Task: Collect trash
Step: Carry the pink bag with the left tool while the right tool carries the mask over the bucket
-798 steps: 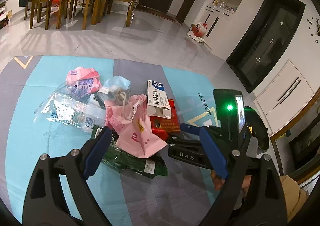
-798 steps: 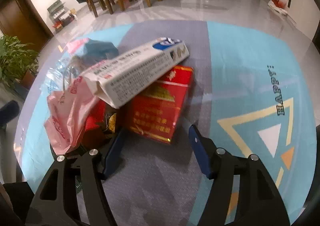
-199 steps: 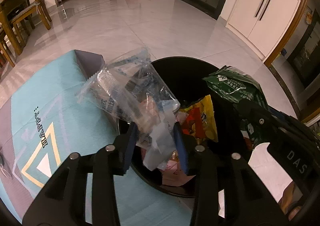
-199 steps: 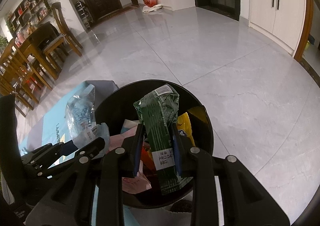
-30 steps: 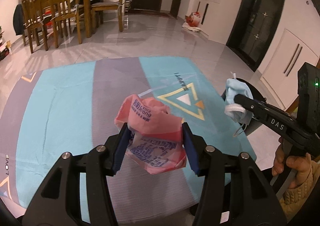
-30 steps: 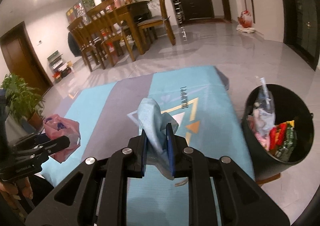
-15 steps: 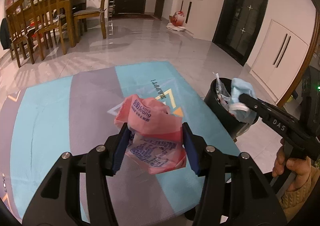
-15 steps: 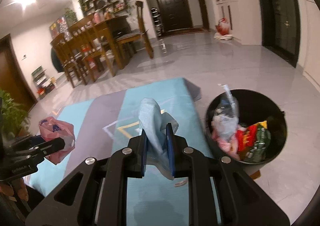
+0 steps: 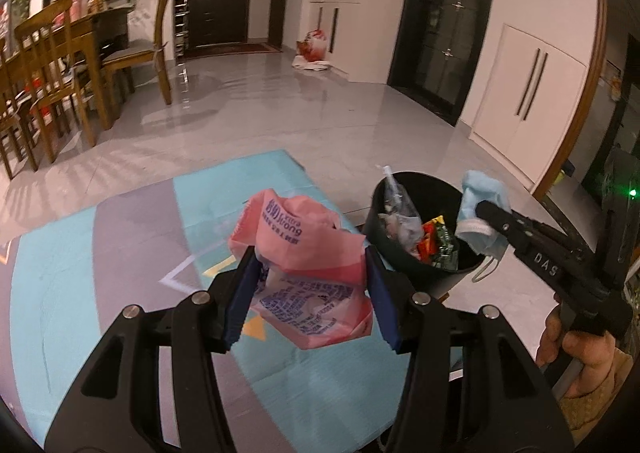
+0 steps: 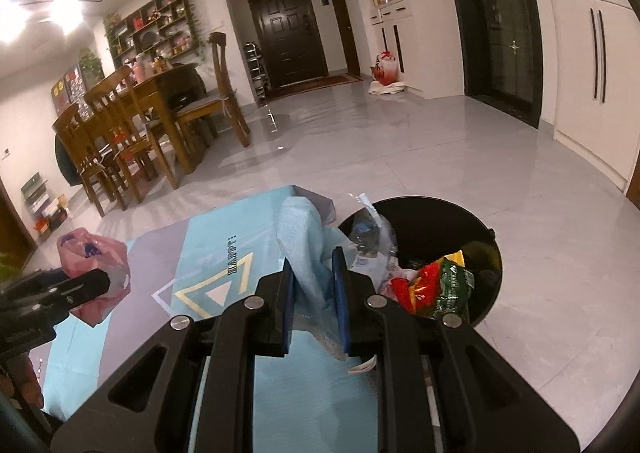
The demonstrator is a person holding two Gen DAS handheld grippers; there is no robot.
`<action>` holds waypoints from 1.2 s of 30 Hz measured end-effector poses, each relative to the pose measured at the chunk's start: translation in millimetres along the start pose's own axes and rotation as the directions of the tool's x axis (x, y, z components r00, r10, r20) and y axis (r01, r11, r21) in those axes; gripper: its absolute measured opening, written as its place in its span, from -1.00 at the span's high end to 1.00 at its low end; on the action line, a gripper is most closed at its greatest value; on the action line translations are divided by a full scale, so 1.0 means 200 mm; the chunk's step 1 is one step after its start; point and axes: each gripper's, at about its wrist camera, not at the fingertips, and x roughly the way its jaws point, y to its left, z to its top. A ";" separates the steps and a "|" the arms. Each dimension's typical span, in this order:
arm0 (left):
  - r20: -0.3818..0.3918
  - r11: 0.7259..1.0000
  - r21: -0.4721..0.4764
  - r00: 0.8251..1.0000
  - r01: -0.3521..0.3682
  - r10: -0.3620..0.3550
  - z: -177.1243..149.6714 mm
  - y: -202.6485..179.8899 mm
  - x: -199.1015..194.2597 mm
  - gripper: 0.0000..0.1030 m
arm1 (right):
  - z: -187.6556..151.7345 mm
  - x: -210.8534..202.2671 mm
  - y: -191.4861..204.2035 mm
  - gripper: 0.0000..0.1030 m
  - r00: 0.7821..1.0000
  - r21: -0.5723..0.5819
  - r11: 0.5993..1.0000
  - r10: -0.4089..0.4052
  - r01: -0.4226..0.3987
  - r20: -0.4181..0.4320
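Observation:
My left gripper (image 9: 306, 291) is shut on a crumpled pink plastic bag (image 9: 304, 249) with blue print, held above the rug. My right gripper (image 10: 314, 295) is shut on a light blue face mask (image 10: 306, 245). In the left wrist view the mask (image 9: 480, 209) hangs over the right rim of the black trash bin (image 9: 400, 253). The bin (image 10: 486, 253) stands on the floor at the rug's corner and holds a clear plastic bag, red and yellow wrappers and a green packet. The pink bag (image 10: 94, 265) shows at the left of the right wrist view.
A teal and grey rug (image 9: 132, 253) with triangle prints lies under both grippers. A wooden dining table with chairs (image 10: 132, 125) stands at the back left. Glossy grey tiles (image 10: 460, 165) stretch to white cabinets (image 9: 528, 93) and dark doors. A person's hand (image 9: 580, 345) grips the right tool.
Both grippers have swung right and toward the bin, each keeping its load. The bin is now closer, and the blue mask has come over its rim.

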 end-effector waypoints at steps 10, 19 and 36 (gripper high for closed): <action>-0.027 0.999 0.027 0.999 0.039 -0.038 0.03 -0.09 0.12 -0.05 | -0.02 -0.02 -0.12 0.64 0.999 0.030 0.998 -0.046 0.046 -0.005; -0.012 0.995 0.049 0.996 0.086 -0.085 0.08 -0.19 0.19 -0.05 | -0.02 -0.05 -0.16 0.64 0.998 0.056 0.996 -0.063 0.063 0.006; -0.069 0.959 0.085 0.962 0.270 -0.264 0.25 -0.50 0.50 -0.06 | 0.17 -0.03 -0.45 0.64 0.993 0.208 0.972 -0.113 0.108 0.014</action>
